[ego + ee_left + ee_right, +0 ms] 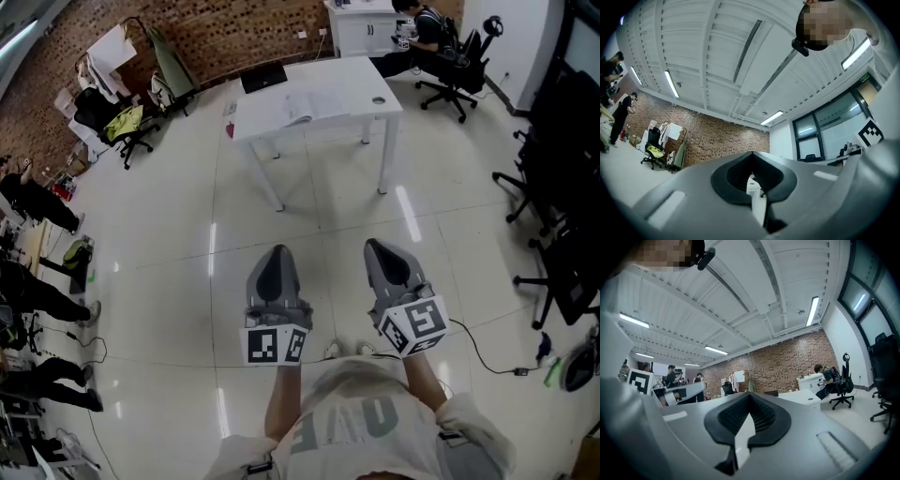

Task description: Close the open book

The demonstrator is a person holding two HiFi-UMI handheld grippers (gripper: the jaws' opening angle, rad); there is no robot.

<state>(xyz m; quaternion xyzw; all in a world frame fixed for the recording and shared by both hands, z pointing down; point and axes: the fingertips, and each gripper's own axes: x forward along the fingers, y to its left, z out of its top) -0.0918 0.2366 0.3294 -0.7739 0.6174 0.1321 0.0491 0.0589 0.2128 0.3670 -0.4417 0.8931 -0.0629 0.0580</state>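
Well, the only print in the head view is the pale lettering on the person's shirt [361, 417], which lies too warped to read, and the black-and-white square markers on the left cube [275, 344] and the right cube [415, 325]. The left gripper [277, 262] and the right gripper [382, 253] are held side by side above a glossy white floor [187, 281], both pointing away from the body, each with its jaws drawn together and nothing between them. The open book [302, 110] lies flat on the white table [356, 80] across the room, well apart from both grippers, with a dark flat object [264, 77] at the table's far edge. In the left gripper view, a small green sign [865, 78] above the windows is too small to read; the left gripper [751, 161] has its jaws meeting at the tips, empty, and only a sliver of the room shows through the slit below them. In the right gripper view no writing can be made out; the right gripper [749, 399] likewise has its jaws closed tip to tip and holds nothing, and the white table [806, 397] stands beyond them before a brick wall [787, 362]. The book itself cannot be picked out there.
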